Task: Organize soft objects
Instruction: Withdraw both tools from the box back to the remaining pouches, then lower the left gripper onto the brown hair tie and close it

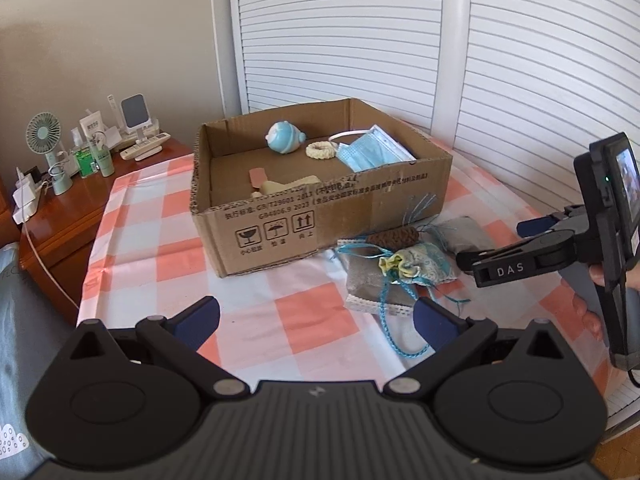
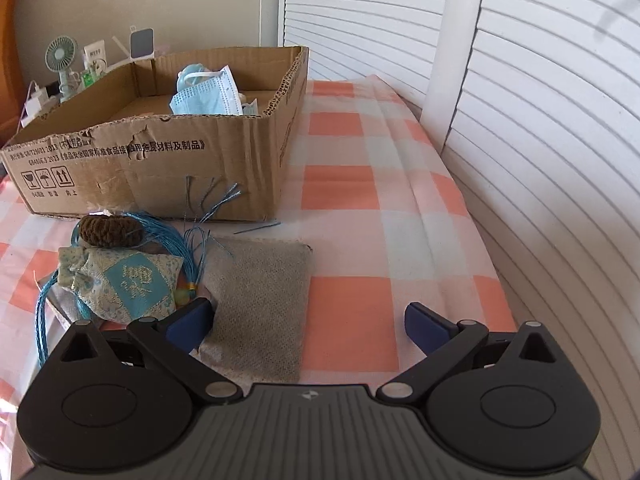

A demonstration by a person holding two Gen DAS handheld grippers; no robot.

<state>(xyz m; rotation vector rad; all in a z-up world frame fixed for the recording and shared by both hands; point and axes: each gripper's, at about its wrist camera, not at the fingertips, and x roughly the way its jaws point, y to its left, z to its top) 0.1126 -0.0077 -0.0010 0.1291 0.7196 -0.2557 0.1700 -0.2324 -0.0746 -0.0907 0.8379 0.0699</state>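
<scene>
White louvered doors (image 2: 520,120), checked tablecloth (image 1: 304,320), cardboard box (image 1: 320,208), both grippers' jaws wide, empty.

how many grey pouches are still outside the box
2: one grey pouch at the right gripper, another under the blue brocade sachet. More may be hidden.

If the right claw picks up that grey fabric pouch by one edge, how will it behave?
The grey fabric pouch will probably sag: it looks like soft woven cloth lying slightly puffed on the checked tablecloth. It won't roll, being flat. The coarse weave should grip well in the open right claw.
</scene>
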